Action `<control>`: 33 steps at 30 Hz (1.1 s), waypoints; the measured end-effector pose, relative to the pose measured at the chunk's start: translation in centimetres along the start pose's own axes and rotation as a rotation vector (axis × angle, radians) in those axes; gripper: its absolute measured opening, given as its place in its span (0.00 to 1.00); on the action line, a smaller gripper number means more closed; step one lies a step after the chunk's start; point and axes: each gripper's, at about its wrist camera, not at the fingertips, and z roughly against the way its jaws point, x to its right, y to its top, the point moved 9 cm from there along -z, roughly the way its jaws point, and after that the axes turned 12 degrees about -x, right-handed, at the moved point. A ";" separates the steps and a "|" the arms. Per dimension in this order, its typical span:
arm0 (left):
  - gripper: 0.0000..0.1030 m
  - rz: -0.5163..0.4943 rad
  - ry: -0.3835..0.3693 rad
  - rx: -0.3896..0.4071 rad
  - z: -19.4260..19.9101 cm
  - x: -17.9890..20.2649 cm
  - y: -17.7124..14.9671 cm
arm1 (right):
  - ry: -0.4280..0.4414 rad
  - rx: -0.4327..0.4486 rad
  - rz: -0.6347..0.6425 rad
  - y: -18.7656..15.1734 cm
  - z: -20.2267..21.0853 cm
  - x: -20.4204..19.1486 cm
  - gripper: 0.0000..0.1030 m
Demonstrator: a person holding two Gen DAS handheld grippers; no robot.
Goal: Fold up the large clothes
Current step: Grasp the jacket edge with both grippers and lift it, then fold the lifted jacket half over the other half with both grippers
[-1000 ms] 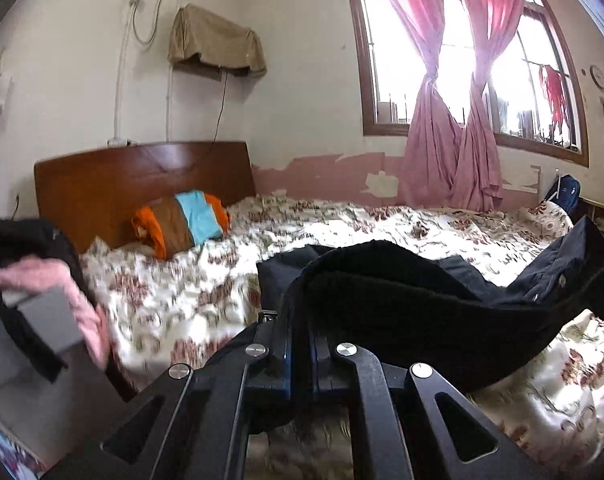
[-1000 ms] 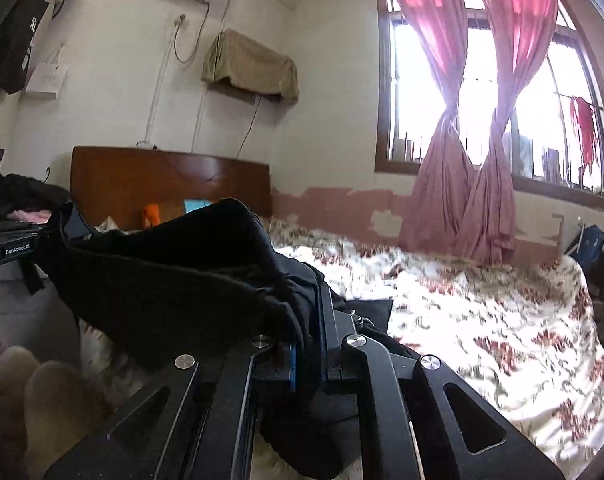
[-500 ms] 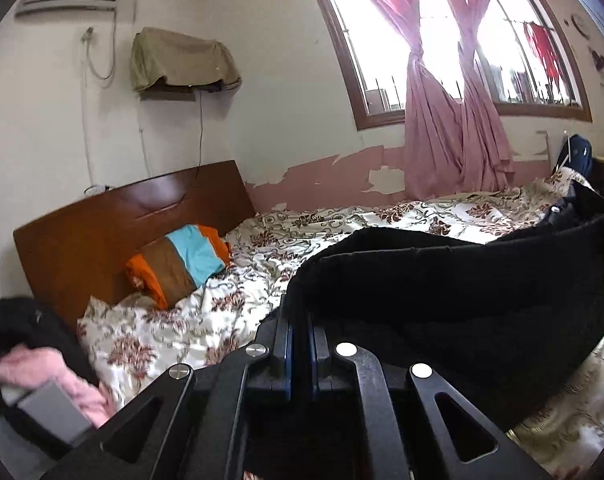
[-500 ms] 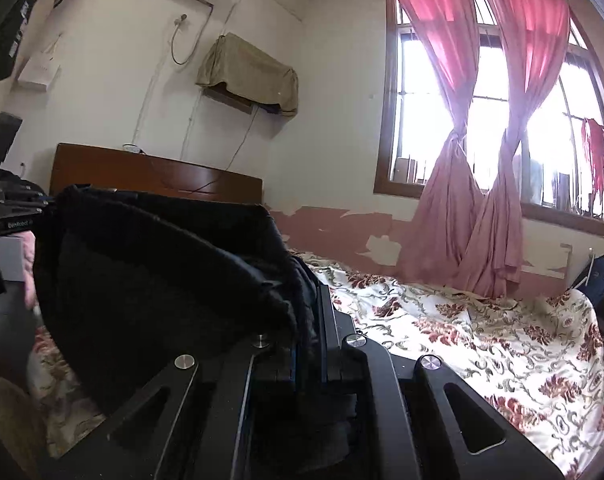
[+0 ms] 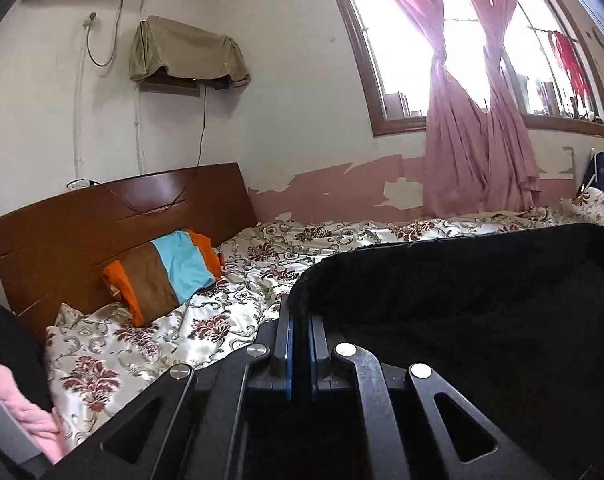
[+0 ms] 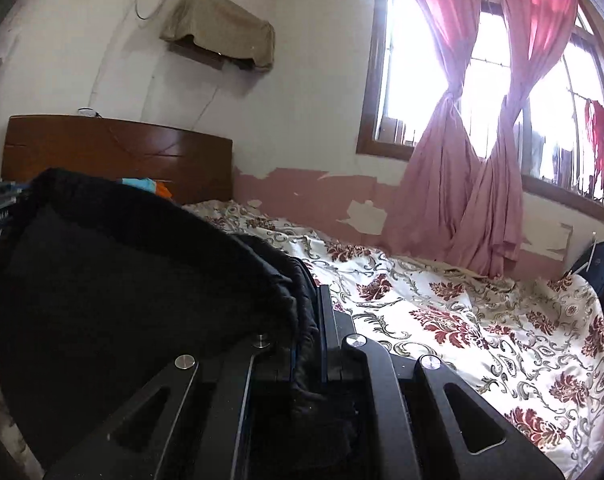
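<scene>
Since a second ago: both of your grippers have carried the black garment further over the bed; its top edge, slack and sagging then, now runs taut between them, and more of the headboard and striped pillow shows in the left wrist view.
Left of the headboard: a heap of dark and pink clothes sits at the bedside, clear of your work.
Left gripper: pressed together on the garment's left corner; the cloth rises from the fingertips and stretches away to the right.
Garment: lifted off the bed, hanging as a wide dark panel between your two hands, on the foot side of the headboard; its lower part is out of view, so whether it touches the floral sheet I cannot tell.
Right gripper: clamped on the other corner, with bunched fabric spilling over its left finger.
Right of the headboard: open floral sheet runs below the window with pink curtains, a good landing area.
Step in hand, as I judge it: spreading the piece before laying it flat.
How to do it well: keep your hands level with each other and the top edge tight, let the low hem land first, then draw the corners toward the pillow.
Risk: the bunched right corner could slip.
</scene>
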 end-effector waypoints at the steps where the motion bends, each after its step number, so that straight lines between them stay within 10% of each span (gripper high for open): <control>1: 0.06 -0.001 0.003 -0.006 -1.0 0.1 0.1 | -0.001 -0.011 0.006 0.3 -0.8 -0.1 0.06; 17: 0.08 0.089 -0.047 -0.220 -12.1 -0.3 -2.4 | -0.030 -0.249 0.077 -0.8 -13.7 -2.8 0.07; 21: 0.39 0.178 -0.114 -0.194 -11.0 -1.2 -2.2 | -0.049 -0.251 0.103 -1.3 -14.0 -3.3 0.11; 23: 0.77 0.216 -0.112 -0.163 -9.5 -2.1 -2.0 | -0.055 -0.249 0.107 -1.3 -13.4 -3.4 0.18; 27: 0.91 0.250 -0.137 -0.080 -6.3 -3.3 -1.3 | 0.038 -0.176 0.029 -0.4 -10.5 -2.7 0.83; 33: 0.95 0.217 -0.169 -0.139 -3.9 -2.9 -2.9 | 0.090 -0.108 -0.021 -0.2 -5.1 -0.8 0.84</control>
